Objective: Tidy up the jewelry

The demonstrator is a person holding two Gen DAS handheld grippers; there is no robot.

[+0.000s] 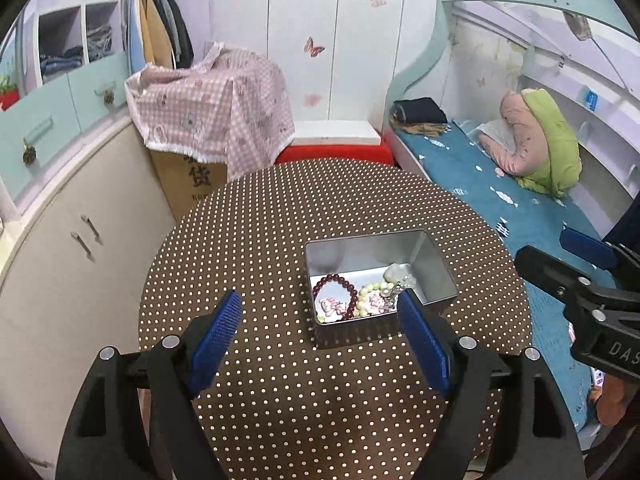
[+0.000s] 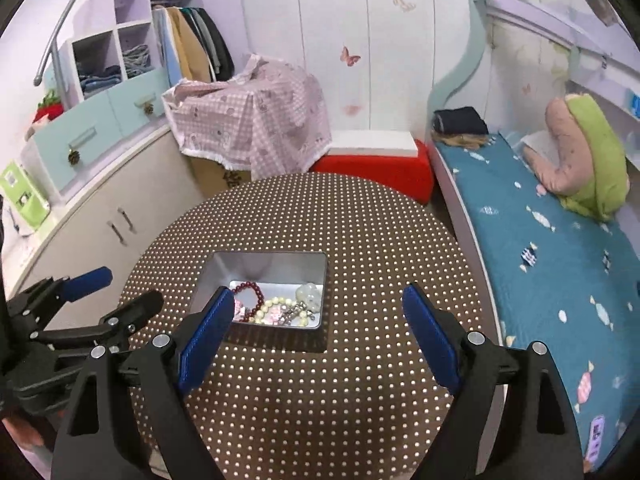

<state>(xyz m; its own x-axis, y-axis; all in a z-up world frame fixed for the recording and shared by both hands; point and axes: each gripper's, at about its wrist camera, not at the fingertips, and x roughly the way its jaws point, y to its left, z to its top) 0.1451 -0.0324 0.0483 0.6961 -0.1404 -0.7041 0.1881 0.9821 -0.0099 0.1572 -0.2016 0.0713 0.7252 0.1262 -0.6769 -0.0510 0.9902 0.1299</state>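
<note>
While both grippers hang above the round dotted tabletop [image 1: 280,400], the scene reads:

Left gripper [image 1: 320,344]: its blue pads stand wide apart with nothing between them; its right pad overlaps the tin's near corner in the left wrist view.
Right gripper [image 2: 320,336]: its pads are spread wide and empty, above the tabletop on the bed side of the tin.
Tin [image 1: 434,268]: an open metal box, lidless, sitting near the middle of the tabletop.
Jewelry: all inside the tin, at its near end, with a dark red bead bracelet [image 1: 340,282], a pale yellow bead bracelet [image 1: 370,294], a pale green pendant [image 2: 310,294] and small pink charms [image 1: 330,306].
Bed [image 2: 540,248]: blue cover, beside the tabletop.
</note>
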